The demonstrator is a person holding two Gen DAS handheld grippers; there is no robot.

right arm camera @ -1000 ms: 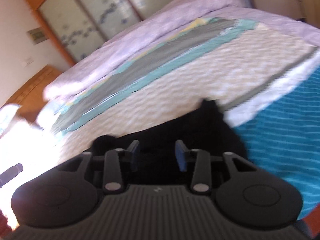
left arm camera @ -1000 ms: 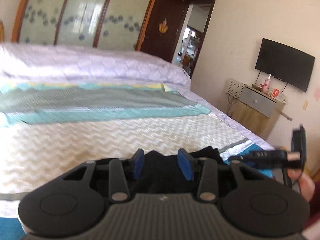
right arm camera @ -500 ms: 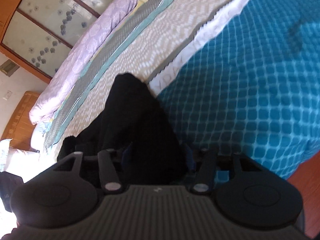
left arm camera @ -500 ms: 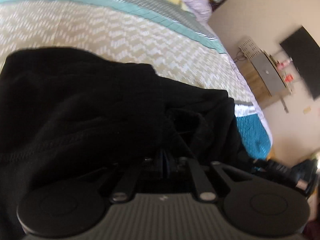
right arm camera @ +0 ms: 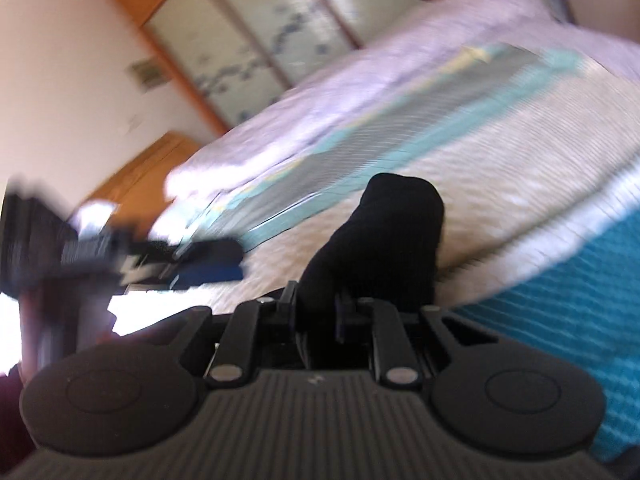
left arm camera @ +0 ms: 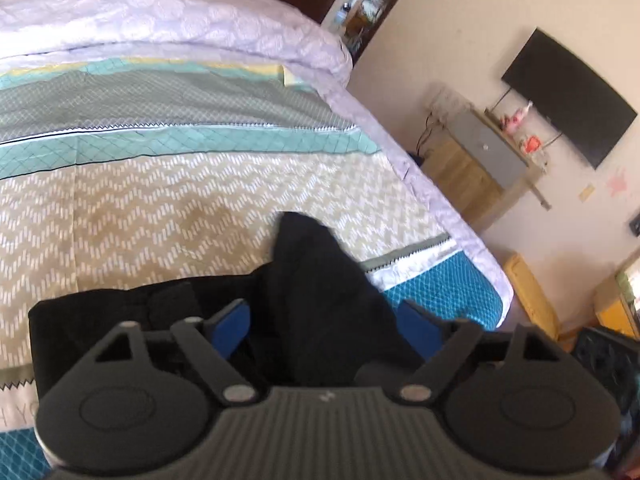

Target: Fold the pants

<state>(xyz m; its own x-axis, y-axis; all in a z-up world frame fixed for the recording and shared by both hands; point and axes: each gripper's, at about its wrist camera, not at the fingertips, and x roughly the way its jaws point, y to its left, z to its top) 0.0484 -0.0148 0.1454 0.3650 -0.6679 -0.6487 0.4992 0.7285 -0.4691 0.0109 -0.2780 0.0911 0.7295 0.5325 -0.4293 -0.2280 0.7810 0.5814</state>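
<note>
I have the black pants [left arm camera: 320,300] bunched at the near edge of the bed [left arm camera: 160,208], lying on the chevron-patterned cover where it meets the teal band. In the left wrist view they sit directly under and between my left tongs [left arm camera: 326,326], whose blue pads [left arm camera: 230,326] stand wide apart with nothing pinched; a peak of cloth rises between them without being clamped.

My right tongs [right arm camera: 318,310] are drawn in tight on a fold of the same pants [right arm camera: 384,240], and a hump of black fabric stands up just beyond the tips. That view is smeared by motion, so I cannot read how deep the bite goes. The left tongs show as a dark blur at its left side.

I judge the fabric to be soft, limp and fairly light: it slumps into rounded lumps, holds no edge, and will sag from any single grip point. It looks knit or fleecy, so I expect it to hold well in the pads and not slide, though layers may drag along together.

I would take hold at a firm seam, the waistband or a hem, with one set of tongs at each corner, so the cloth hangs flat between them. Neither edge is clearly visible in the heap yet.
</note>
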